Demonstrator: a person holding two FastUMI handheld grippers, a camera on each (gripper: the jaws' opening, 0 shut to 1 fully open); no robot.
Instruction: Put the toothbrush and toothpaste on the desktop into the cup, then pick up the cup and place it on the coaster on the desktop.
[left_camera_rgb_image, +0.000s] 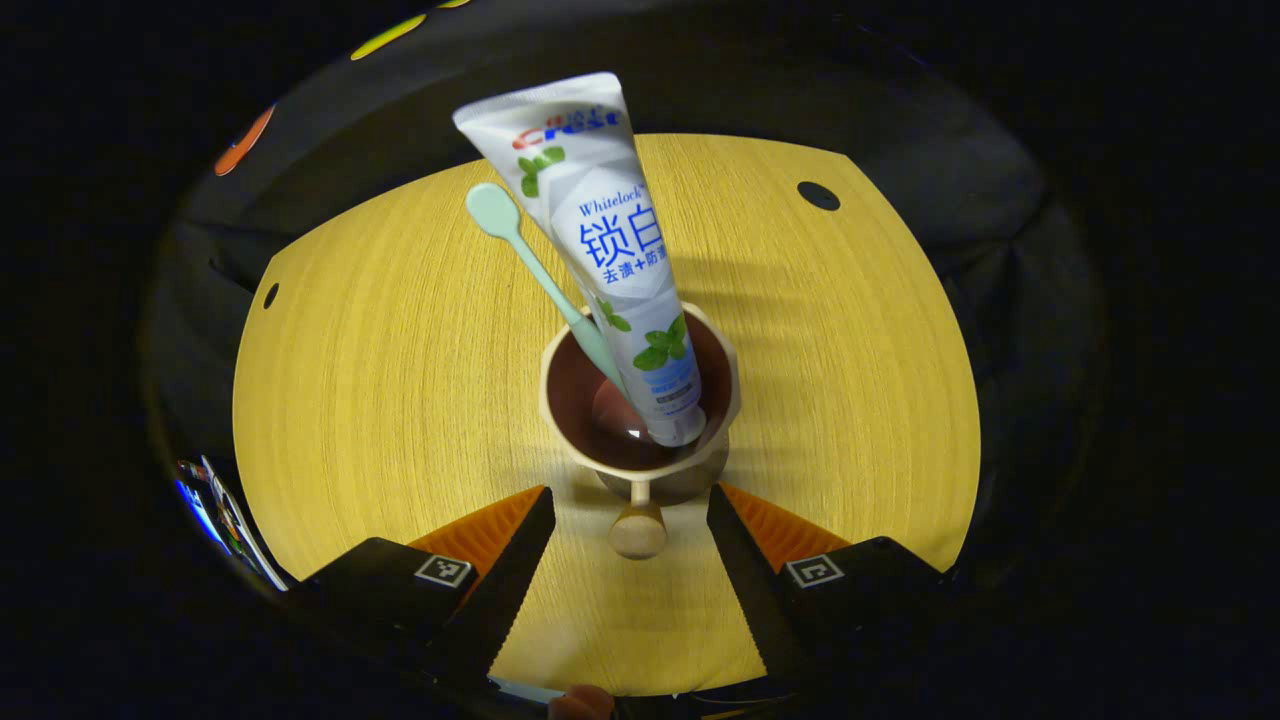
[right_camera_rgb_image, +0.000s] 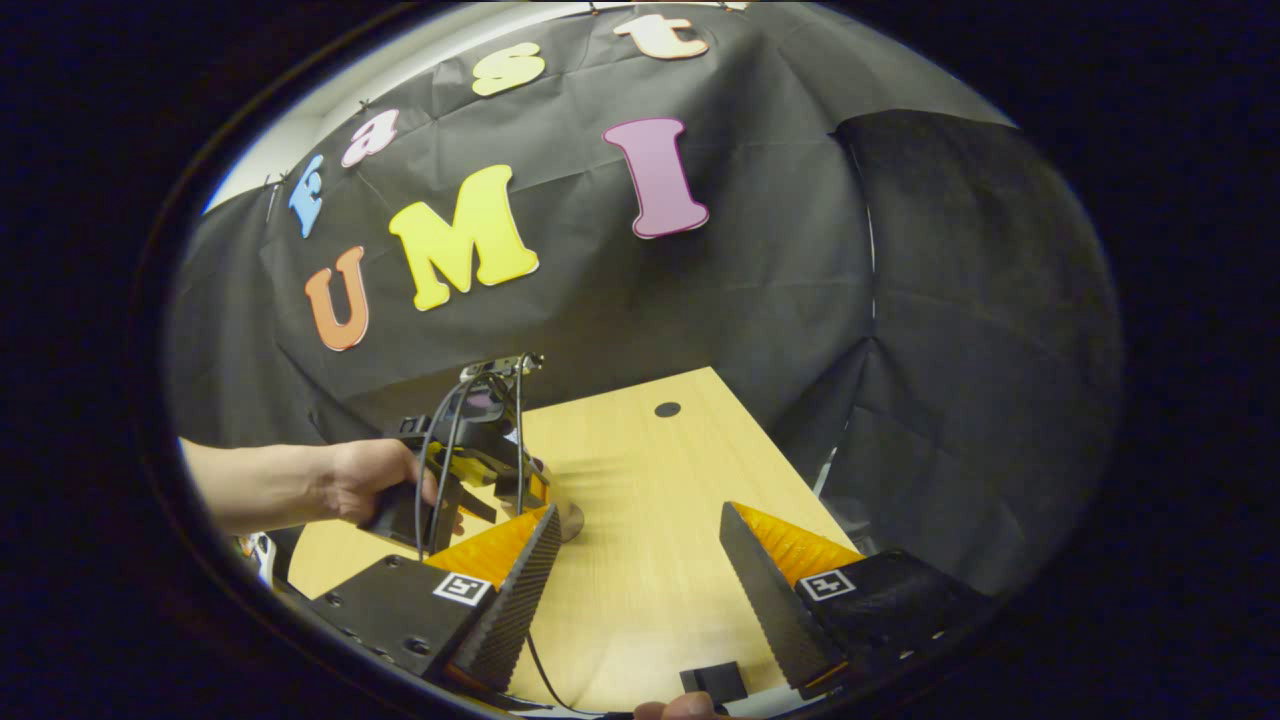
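Wooden desktop (left_camera_rgb_image: 400, 400), light grain, two round cable holes; black cloth booth wall behind.
Cup (left_camera_rgb_image: 640, 400), standing on coaster (left_camera_rgb_image: 660, 485), holds toothpaste tube (left_camera_rgb_image: 610, 240) and mint toothbrush (left_camera_rgb_image: 540, 270); left gripper (left_camera_rgb_image: 630, 520) spread before cup handle; right gripper (right_camera_rgb_image: 635, 560) spread above bare desktop.

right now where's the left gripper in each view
Left gripper view: the left gripper is at the bottom centre, its fingers open either side of the cup handle.
Right gripper view: it is left of centre, held by a hand above the desk.
Shared landmark: the wooden desk.
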